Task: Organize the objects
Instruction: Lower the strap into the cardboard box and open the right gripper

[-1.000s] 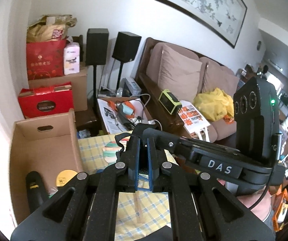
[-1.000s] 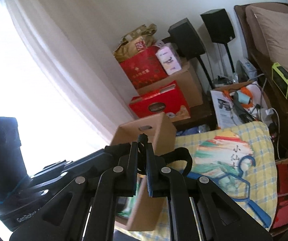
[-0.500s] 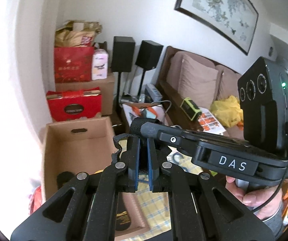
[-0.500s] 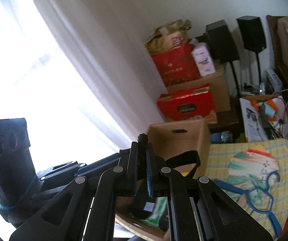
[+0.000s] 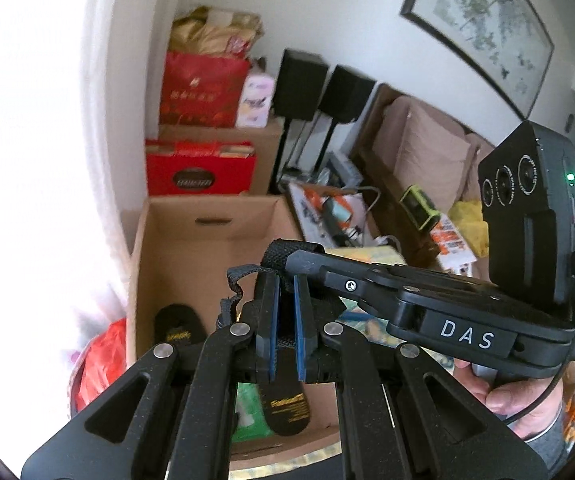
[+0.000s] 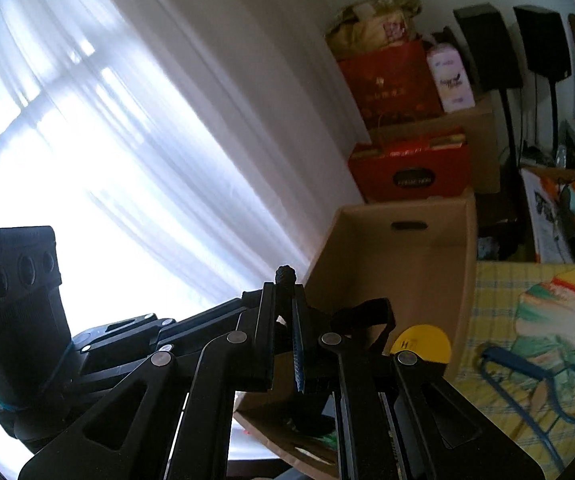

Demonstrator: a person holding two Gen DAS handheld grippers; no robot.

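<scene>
Both claws, left [image 5: 283, 312] and right [image 6: 287, 308], clamp black strap [image 5: 247, 276] above cardboard box [image 5: 191, 248].

An open cardboard box [image 5: 207, 248] is parked left of the checked cloth [image 6: 535, 320]. Two slippers [image 5: 177, 326] are laid inside it, gift boxes [image 5: 199, 172] are stacked behind, speakers [image 5: 299, 84] further right.

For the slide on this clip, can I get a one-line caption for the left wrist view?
Both grippers, left and right, pinch a black strap above an open cardboard box holding black insoles.
</scene>
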